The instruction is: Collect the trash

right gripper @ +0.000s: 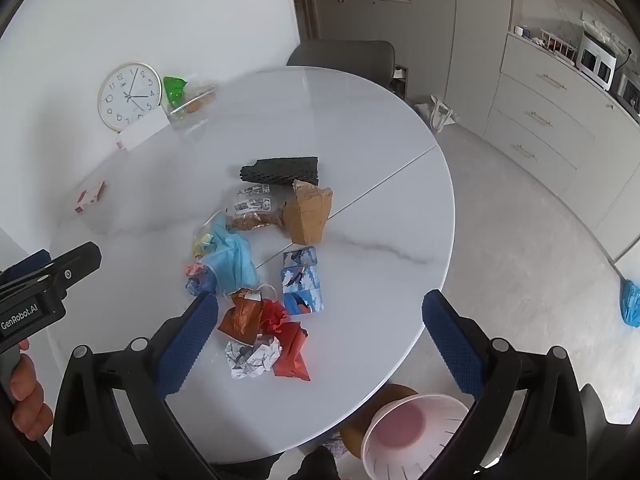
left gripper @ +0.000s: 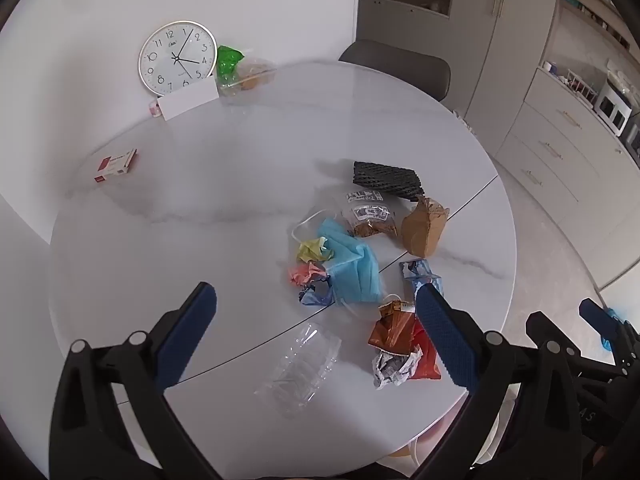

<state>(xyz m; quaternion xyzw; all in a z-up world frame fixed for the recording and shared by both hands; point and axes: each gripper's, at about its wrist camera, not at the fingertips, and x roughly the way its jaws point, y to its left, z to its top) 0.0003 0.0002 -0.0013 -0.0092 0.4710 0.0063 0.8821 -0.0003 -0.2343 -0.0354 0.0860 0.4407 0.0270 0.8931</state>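
A pile of trash lies on the round white table (left gripper: 200,208): a blue face mask (left gripper: 352,268) (right gripper: 234,256), crumpled coloured papers (left gripper: 310,262), a torn cardboard piece (left gripper: 424,226) (right gripper: 308,214), a black mesh roll (left gripper: 386,180) (right gripper: 280,170), red and orange wrappers (left gripper: 404,338) (right gripper: 264,326), a crumpled white paper (right gripper: 252,358), a blue printed carton (right gripper: 302,280) and a clear plastic tray (left gripper: 298,368). My left gripper (left gripper: 316,320) is open and empty above the near side of the pile. My right gripper (right gripper: 320,332) is open and empty above the wrappers. A pink-white bin (right gripper: 412,436) stands below the table's edge.
A wall clock (left gripper: 178,56), a white card (left gripper: 188,102), a green bag (left gripper: 228,60) and a clear bag stand at the table's far side. A small red-white box (left gripper: 116,165) lies at the left. A grey chair (left gripper: 396,66) stands behind the table. Cabinets line the right.
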